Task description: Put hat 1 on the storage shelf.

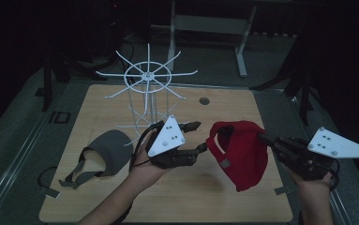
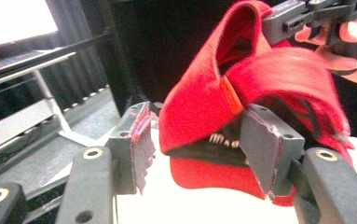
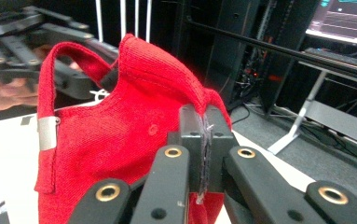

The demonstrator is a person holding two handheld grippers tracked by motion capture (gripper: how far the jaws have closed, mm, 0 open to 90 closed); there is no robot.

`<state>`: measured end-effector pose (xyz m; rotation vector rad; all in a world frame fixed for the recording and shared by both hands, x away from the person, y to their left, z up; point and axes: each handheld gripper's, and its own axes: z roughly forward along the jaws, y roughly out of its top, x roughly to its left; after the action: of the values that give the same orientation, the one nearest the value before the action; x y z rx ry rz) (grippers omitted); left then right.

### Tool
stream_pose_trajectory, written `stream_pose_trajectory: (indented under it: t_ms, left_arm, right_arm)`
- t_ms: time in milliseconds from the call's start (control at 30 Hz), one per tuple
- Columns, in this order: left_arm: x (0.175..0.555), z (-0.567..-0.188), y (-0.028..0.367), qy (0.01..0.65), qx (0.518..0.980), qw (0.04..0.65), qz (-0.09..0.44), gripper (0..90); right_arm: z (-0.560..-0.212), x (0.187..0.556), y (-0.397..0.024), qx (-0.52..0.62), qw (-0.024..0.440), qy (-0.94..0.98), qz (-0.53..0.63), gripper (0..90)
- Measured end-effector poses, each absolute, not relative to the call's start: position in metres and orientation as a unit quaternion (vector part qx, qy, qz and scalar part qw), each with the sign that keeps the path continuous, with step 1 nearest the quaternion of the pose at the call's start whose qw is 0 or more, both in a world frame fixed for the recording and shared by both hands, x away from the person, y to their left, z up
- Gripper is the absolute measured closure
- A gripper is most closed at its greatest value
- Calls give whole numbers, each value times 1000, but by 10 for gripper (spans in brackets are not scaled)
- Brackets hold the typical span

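A red cap hangs above the right half of the wooden table, its strap opening facing left. My right gripper is shut on the cap's right side; in the right gripper view its pads pinch a fold of the red fabric. My left gripper hovers just left of the cap with its jaws open. In the left gripper view the cap fills the space just beyond the two pads, and neither pad presses on it.
A grey cap lies on the table's left side. A white wire rack with radiating arms stands at the back, just behind my left gripper. A small round hole marks the tabletop's far edge. Dark floor surrounds the table.
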<state>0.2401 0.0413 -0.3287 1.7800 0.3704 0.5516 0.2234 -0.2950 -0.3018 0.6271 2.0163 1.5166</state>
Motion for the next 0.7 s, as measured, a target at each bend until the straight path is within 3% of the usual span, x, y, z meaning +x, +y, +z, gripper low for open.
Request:
stream_pose_trajectory:
  t_ms: [700]
  left_arm:
    - [200,-376,70,170,761,597,189,449]
  right_arm:
    - [-263,248,-284,249,290,719,581,891]
